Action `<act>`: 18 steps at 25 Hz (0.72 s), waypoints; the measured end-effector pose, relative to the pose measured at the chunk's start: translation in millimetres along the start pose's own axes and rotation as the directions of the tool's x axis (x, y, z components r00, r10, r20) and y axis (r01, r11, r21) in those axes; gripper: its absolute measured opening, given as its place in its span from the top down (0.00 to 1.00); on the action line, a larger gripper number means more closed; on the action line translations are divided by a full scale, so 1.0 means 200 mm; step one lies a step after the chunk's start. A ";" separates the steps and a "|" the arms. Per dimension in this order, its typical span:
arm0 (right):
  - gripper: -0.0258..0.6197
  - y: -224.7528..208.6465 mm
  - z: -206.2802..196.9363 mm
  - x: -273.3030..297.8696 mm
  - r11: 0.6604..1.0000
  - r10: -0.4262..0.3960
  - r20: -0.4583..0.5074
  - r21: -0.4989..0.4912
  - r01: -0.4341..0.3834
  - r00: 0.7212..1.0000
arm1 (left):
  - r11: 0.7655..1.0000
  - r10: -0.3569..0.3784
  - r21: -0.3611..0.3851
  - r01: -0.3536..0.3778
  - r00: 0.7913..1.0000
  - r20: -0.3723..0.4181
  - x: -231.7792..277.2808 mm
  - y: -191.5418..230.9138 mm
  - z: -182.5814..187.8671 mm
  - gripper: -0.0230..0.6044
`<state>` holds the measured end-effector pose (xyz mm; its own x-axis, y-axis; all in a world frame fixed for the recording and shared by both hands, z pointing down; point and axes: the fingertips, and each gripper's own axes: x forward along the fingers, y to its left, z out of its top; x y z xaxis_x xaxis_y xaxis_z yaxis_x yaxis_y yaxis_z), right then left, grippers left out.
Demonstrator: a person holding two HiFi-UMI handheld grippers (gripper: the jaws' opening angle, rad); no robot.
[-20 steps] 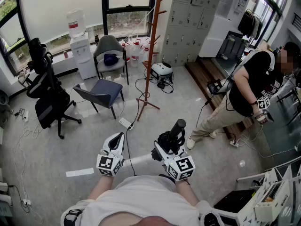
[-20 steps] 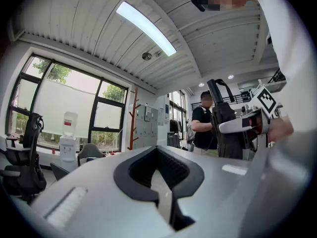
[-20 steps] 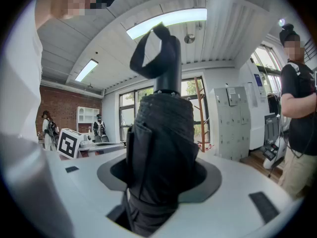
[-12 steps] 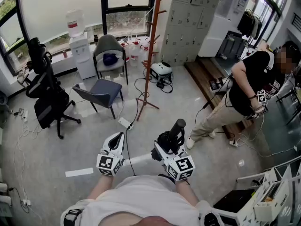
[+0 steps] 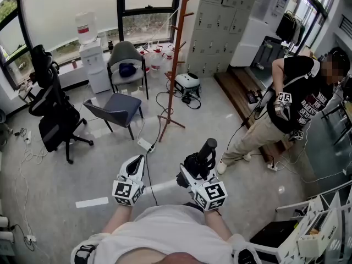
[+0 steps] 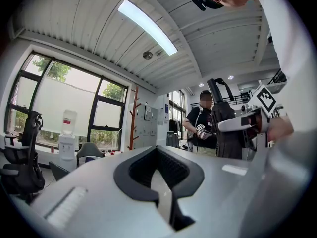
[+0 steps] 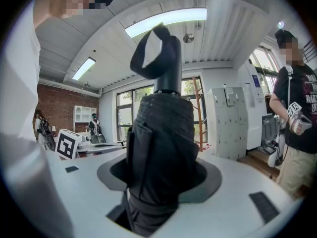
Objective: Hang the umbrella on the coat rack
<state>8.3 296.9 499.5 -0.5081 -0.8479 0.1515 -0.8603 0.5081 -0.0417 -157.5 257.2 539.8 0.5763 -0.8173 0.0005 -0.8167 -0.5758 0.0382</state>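
A black folded umbrella (image 5: pixel 204 152) stands upright between the jaws of my right gripper (image 5: pixel 193 168), which is shut on its bundled canopy. In the right gripper view the umbrella (image 7: pixel 161 133) fills the middle, its strap loop on top, with the right gripper (image 7: pixel 159 182) clamped around it. My left gripper (image 5: pixel 137 161) is held beside it to the left, shut and empty; in its own view the left gripper (image 6: pixel 158 157) shows its jaws meeting along a seam, and the umbrella (image 6: pixel 225 128) appears at the right. The tall brown wooden coat rack (image 5: pixel 176 59) stands ahead across the floor, also visible as a coat rack (image 6: pixel 132 118) by the window.
A grey chair (image 5: pixel 118 109) and a black office chair (image 5: pixel 49 103) stand left of the rack, a water dispenser (image 5: pixel 91 59) by the window. Cables and a power strip (image 5: pixel 146 144) lie on the floor. A person (image 5: pixel 291 103) stands at the right near grey lockers (image 5: pixel 220 21).
My two grippers and the umbrella have stayed put. The person at the right has raised and shifted their arms.
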 end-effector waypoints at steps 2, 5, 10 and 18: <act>0.57 0.01 0.01 0.01 1.000 -0.001 0.002 -0.003 0.001 1.000 | 1.000 -0.007 0.003 0.007 1.000 0.001 0.00 0.01 0.00 0.95; 0.57 -0.01 0.02 0.02 1.000 -0.002 0.005 -0.004 0.002 1.000 | 1.000 -0.017 0.005 0.017 1.000 -0.003 0.02 0.01 0.00 0.95; 0.57 -0.05 0.00 0.07 1.000 -0.002 -0.002 0.005 0.002 1.000 | 1.000 -0.019 0.003 0.019 1.000 -0.002 0.07 0.03 -0.02 0.95; 0.57 -0.18 0.00 0.24 1.000 0.020 -0.001 0.015 -0.020 1.000 | 1.000 -0.004 0.010 0.004 1.000 -0.016 0.21 0.11 -0.05 0.95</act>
<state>14.8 238.9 507.7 -0.5250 -0.8375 0.1518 -0.8506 0.5224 -0.0594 -150.3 209.8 549.7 0.5800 -0.8144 0.0166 -0.8145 -0.5795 0.0278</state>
